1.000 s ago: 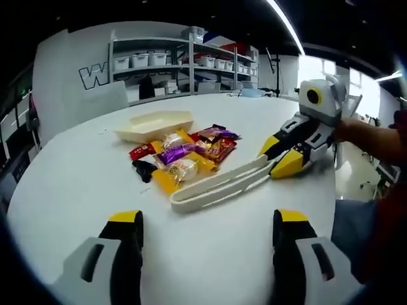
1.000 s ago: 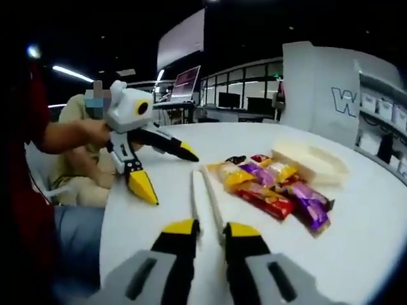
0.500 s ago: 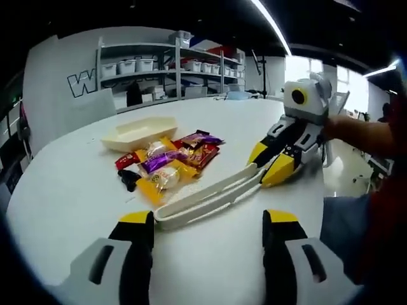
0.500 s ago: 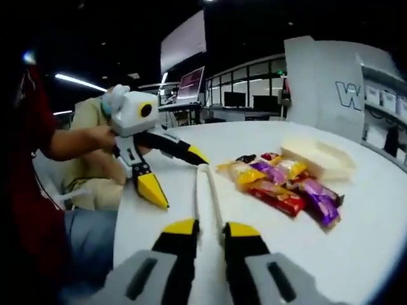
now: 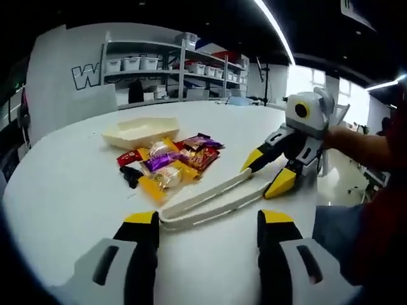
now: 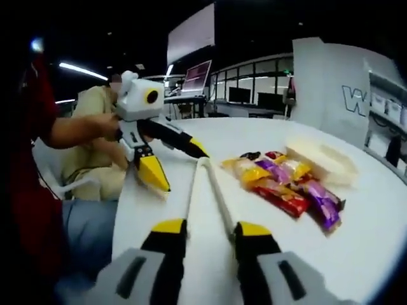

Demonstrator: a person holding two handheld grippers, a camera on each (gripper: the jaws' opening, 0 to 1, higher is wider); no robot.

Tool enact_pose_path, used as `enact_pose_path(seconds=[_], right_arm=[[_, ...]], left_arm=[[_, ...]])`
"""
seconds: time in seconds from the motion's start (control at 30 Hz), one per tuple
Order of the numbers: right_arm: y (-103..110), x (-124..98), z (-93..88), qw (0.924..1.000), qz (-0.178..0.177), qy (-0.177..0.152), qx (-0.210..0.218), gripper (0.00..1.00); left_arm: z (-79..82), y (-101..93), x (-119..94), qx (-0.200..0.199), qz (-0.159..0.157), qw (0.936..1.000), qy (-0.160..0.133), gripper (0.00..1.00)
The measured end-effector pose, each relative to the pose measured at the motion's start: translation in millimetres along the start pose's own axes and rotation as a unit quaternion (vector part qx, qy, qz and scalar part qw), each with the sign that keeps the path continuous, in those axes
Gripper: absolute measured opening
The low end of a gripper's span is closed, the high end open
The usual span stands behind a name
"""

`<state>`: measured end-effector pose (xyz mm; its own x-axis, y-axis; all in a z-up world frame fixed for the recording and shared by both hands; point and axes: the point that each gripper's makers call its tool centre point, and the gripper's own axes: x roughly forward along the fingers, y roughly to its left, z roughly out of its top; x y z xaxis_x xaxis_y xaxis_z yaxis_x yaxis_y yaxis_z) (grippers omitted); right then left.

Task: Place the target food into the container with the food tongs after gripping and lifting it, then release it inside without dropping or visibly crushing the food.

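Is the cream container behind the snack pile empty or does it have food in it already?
Empty as far as it shows: the container has nothing rising above its rim, and the wrapped snacks all lie on the table beside it.

Dim room, dark ceiling. Bright ceiling light strips (image 5: 275,28) overhead; blown-out window glare (image 5: 297,75) at back. White table (image 5: 70,190) evenly lit, soft faint shadows under snack packets (image 5: 168,162). Strong fisheye bending at edges. Slight motion blur, soft focus throughout.
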<state>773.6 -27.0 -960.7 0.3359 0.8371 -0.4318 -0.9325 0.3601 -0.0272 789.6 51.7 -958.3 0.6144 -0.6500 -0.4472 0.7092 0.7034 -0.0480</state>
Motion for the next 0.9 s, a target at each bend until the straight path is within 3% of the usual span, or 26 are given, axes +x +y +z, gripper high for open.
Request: enact_pose_path(seconds=[0.37, 0.63, 0.8, 0.9], right_arm=[[-9, -11, 11.4, 0.9986, -0.041, -0.024, -0.020, 0.29], [0, -10, 17.7, 0.9991, -0.026, -0.029, -0.020, 0.20], [12, 0, 8.6, 0.9997, -0.004, -0.006, -0.024, 0.14], [13, 4, 6.3, 0.9993, -0.006, 0.003, -0.037, 0.04]], left_arm=[[-5.8, -3.5, -3, 0.010, -0.001, 0.9999, 0.005, 0.60], [-4.7, -4.2, -5, 0.010, 0.002, 0.9999, 0.004, 0.62], [-4.5, -4.2, -5, 0.009, 0.002, 0.9999, 0.006, 0.62], [-4.0, -4.6, -5, 0.010, 0.003, 0.9999, 0.005, 0.62]])
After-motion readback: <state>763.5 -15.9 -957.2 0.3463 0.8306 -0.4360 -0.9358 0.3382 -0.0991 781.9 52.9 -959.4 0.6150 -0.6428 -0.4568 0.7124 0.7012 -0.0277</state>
